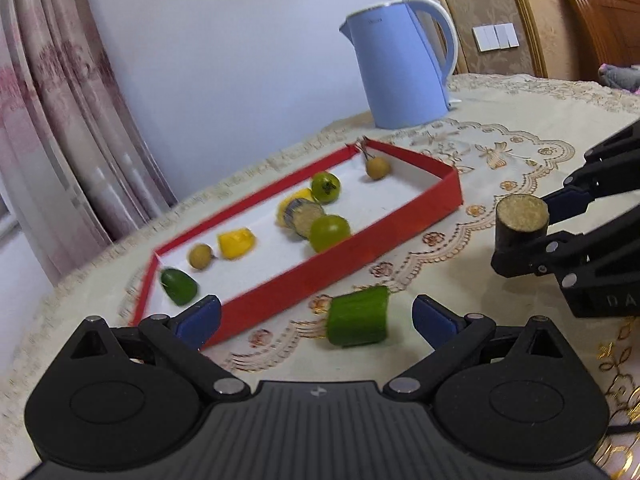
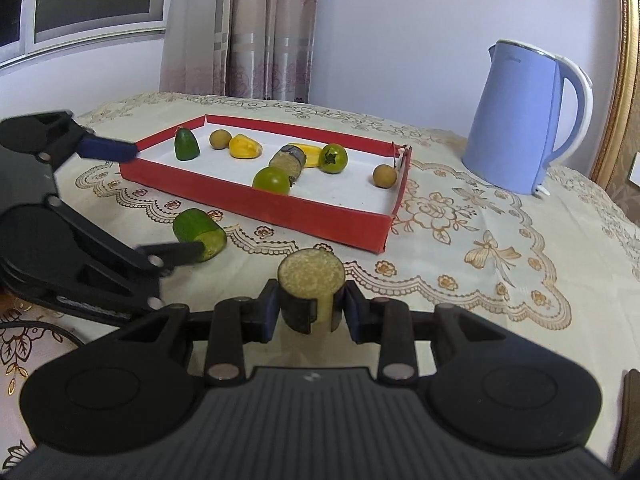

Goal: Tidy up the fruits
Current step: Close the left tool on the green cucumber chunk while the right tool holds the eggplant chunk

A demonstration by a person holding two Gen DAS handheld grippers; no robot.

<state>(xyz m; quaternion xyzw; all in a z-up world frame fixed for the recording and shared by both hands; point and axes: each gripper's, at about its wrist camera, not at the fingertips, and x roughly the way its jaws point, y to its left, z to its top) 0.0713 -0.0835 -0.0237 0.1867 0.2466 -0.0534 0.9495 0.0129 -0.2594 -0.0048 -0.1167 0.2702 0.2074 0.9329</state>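
Left wrist view: mounted low behind the left gripper (image 1: pixel 316 320), tilted down over the cream embroidered tablecloth (image 1: pixel 520 152), facing the shallow red cardboard tray (image 1: pixel 320 276) close ahead and the pale blue electric kettle (image 1: pixel 404 64) beyond, with the right gripper (image 1: pixel 520 232) entering from the right edge. Right wrist view: set likewise behind its own fingers (image 2: pixel 350 308), looking across the same tray (image 2: pixel 280 208) from farther off, kettle (image 2: pixel 520 120) at right. Shared by both: tray, kettle, cloth and the cut green cucumber piece (image 1: pixel 358 316) (image 2: pixel 200 234).

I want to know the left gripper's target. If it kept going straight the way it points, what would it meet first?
Most likely the cut cucumber piece on the tablecloth, lying ahead between the open left gripper fingers. The red tray lies just beyond; depth is uncertain.
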